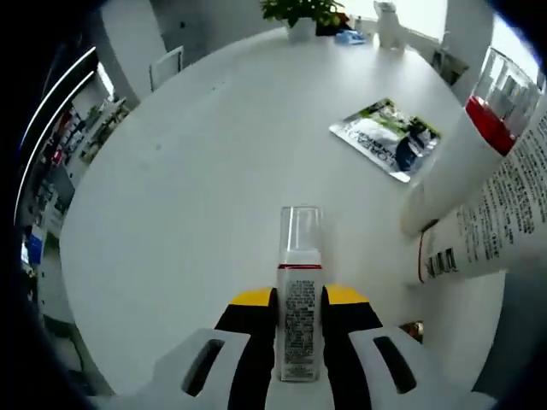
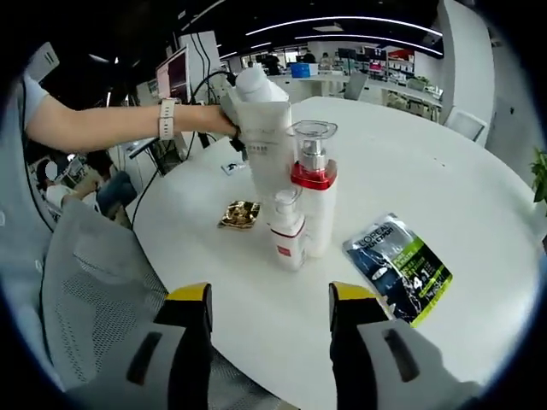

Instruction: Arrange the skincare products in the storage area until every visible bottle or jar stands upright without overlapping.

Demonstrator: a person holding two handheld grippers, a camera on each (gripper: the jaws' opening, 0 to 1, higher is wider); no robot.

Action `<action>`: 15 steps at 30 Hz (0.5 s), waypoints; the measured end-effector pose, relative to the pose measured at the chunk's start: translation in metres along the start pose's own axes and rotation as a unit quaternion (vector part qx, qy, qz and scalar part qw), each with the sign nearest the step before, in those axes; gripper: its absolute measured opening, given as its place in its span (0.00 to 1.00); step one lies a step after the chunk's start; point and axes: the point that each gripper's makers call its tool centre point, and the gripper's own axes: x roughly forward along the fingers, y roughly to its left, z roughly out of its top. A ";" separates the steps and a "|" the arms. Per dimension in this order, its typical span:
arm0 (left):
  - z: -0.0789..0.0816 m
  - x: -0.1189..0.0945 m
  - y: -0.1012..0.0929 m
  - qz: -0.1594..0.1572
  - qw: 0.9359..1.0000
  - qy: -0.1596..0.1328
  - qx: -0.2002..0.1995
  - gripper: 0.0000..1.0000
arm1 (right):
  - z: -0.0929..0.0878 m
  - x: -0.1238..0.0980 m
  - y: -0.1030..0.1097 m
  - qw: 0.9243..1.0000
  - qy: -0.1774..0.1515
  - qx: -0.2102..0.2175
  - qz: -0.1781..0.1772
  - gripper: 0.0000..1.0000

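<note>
From my right gripper view, the small bottle stands on the round table, touching the taller pump bottle just behind it — the sachet lies flat to their right, a foil wrapper to their left.

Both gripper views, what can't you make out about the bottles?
- Left gripper view: the small bottle sits between the jaws, its base hidden by them.
- Left gripper view: big tubes cut off by the edge.
- Right gripper view: label print on the pump bottle too small.
</note>
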 end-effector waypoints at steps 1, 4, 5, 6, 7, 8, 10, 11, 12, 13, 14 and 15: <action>-0.003 -0.005 0.002 0.006 1.000 -0.005 -0.006 0.17 | 0.000 0.000 0.002 1.000 0.000 0.000 0.003 0.51; -0.010 -0.013 0.003 0.013 1.000 -0.010 -0.012 0.17 | 0.004 -0.001 0.006 1.000 -0.008 -0.002 0.011 0.51; -0.011 -0.016 0.002 0.015 1.000 -0.015 -0.015 0.17 | 0.007 -0.001 0.006 1.000 -0.016 -0.005 0.008 0.49; -0.012 -0.021 0.001 0.016 0.999 -0.024 -0.025 0.17 | 0.009 -0.003 0.007 1.000 -0.021 -0.004 0.008 0.48; -0.012 -0.024 0.000 0.016 0.999 -0.028 -0.030 0.17 | 0.009 -0.003 0.009 1.000 -0.020 -0.001 0.012 0.48; -0.014 -0.028 -0.002 0.017 0.999 -0.033 -0.032 0.17 | 0.011 -0.003 0.011 1.000 -0.022 -0.001 0.014 0.49; -0.015 -0.034 -0.003 0.023 0.998 -0.041 -0.036 0.17 | 0.012 -0.003 0.014 1.000 -0.024 -0.005 0.015 0.47; -0.017 -0.037 -0.005 0.023 0.998 -0.041 -0.040 0.17 | 0.012 -0.003 0.016 1.000 -0.023 -0.007 0.017 0.46; -0.018 -0.041 -0.006 0.026 0.997 -0.048 -0.046 0.17 | 0.014 -0.004 0.017 0.999 -0.027 -0.008 0.015 0.45; -0.019 -0.044 -0.007 0.027 0.997 -0.056 -0.052 0.17 | 0.015 -0.004 0.018 0.999 -0.032 -0.011 0.015 0.45; -0.019 -0.047 -0.010 0.026 0.995 -0.067 -0.069 0.17 | 0.015 -0.004 0.020 0.999 -0.032 -0.006 0.019 0.44; -0.021 -0.049 -0.011 0.024 0.995 -0.071 -0.073 0.17 | 0.017 -0.005 0.021 0.999 -0.036 -0.003 0.019 0.44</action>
